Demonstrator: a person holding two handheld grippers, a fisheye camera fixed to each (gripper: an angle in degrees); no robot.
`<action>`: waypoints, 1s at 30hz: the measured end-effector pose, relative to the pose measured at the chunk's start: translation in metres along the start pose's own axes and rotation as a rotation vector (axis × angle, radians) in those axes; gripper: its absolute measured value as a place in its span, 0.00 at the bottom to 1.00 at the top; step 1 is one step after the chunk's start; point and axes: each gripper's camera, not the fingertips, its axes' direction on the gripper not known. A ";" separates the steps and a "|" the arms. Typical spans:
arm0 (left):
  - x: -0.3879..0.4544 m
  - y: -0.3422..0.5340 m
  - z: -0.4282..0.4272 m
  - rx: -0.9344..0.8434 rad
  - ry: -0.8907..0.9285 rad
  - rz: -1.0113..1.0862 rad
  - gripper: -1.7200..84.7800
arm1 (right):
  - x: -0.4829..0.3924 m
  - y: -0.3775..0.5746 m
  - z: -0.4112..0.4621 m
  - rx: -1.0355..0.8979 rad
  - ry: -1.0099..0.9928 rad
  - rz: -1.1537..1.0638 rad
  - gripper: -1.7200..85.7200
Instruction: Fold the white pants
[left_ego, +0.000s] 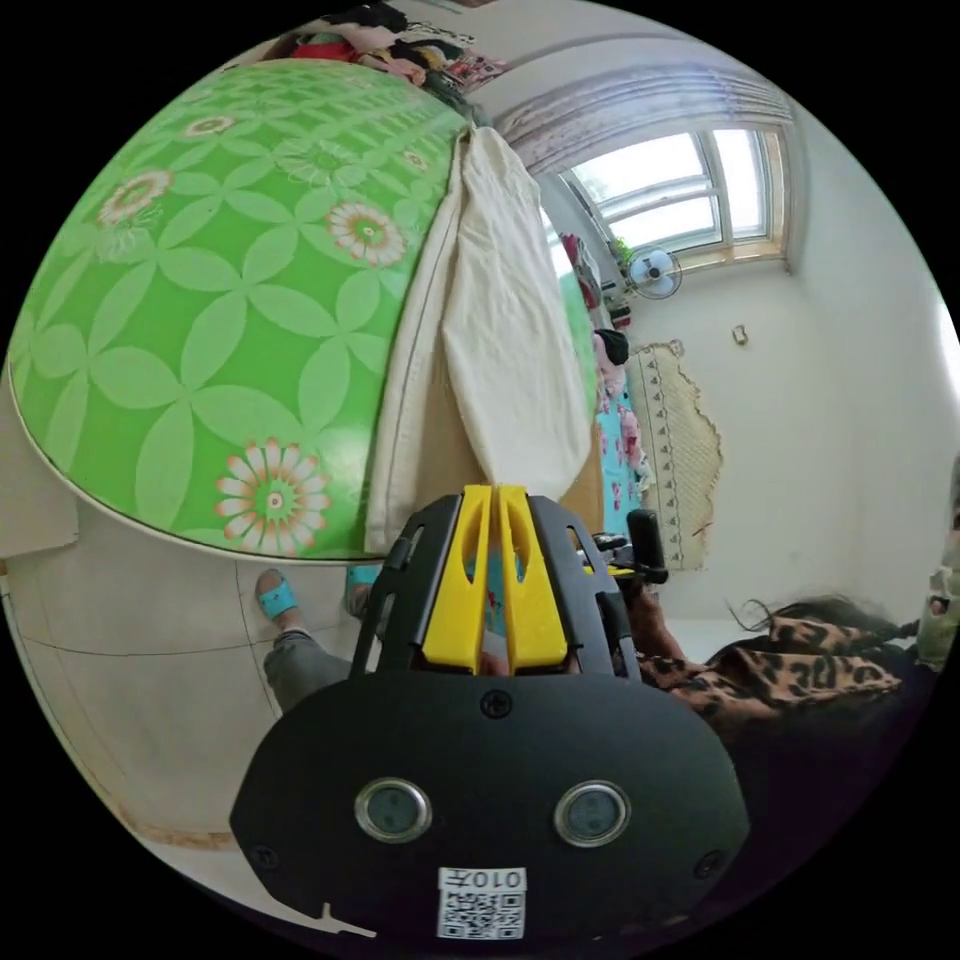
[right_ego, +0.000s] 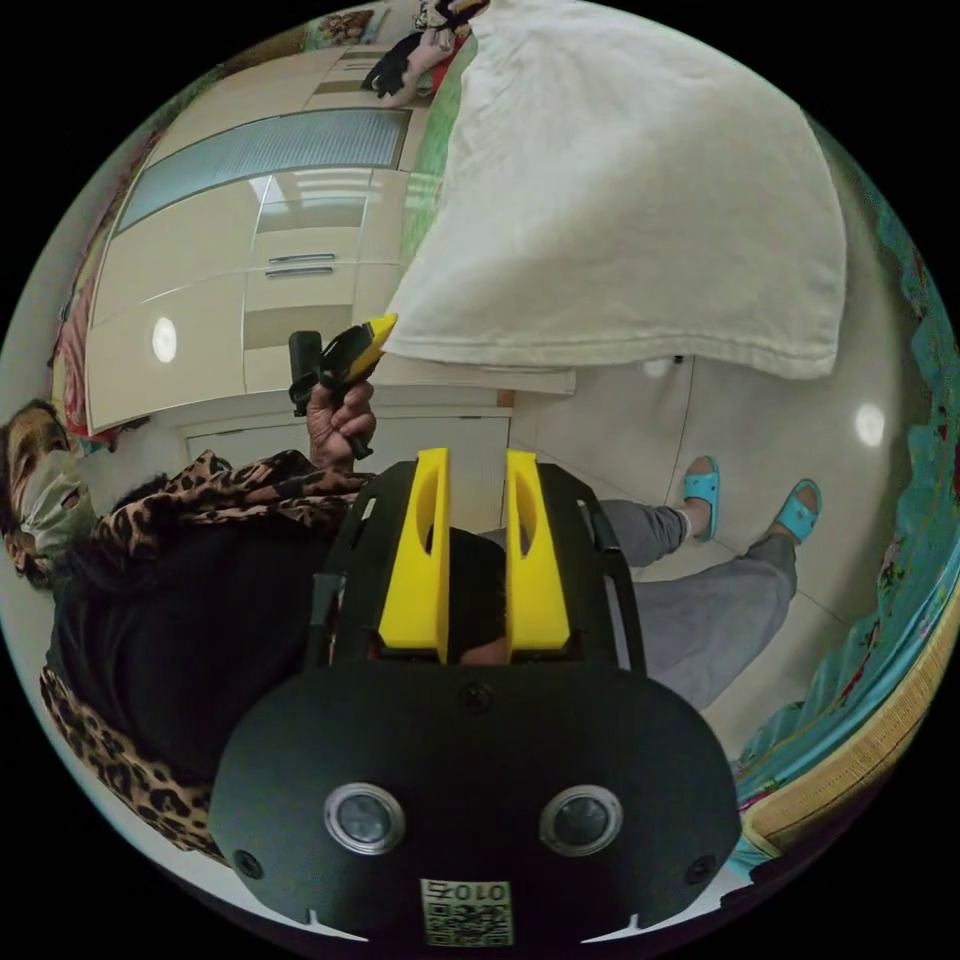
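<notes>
White pants (right_ego: 620, 190), folded flat, overhanging green sheet (left_ego: 220, 300)

Pants (left_ego: 500, 330) over bed (left_ego: 200, 300) edge (hanging)

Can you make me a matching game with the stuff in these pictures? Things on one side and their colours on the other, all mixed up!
Things:
1. pants
2. bed cover
3. sandals
4. fan

Colours:
A. turquoise blue
B. green with flowers
C. cream white
D. white frame with dark blades

Right pairs: 1-C, 2-B, 3-A, 4-D. The pants hang over the edge of the bed cover, the sandals are on the person's feet on the floor, and the fan sits by the window.
</notes>
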 end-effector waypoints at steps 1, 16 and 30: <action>0.015 0.000 -0.015 0.028 0.010 0.044 0.02 | 0.000 0.006 0.002 0.018 0.004 0.002 0.13; -0.034 -0.013 -0.028 -0.025 -0.101 0.032 0.02 | 0.047 0.062 0.035 0.333 -0.072 0.153 0.21; -0.102 0.010 -0.013 0.018 0.102 -0.186 0.02 | 0.053 0.056 0.058 0.403 0.182 0.008 0.31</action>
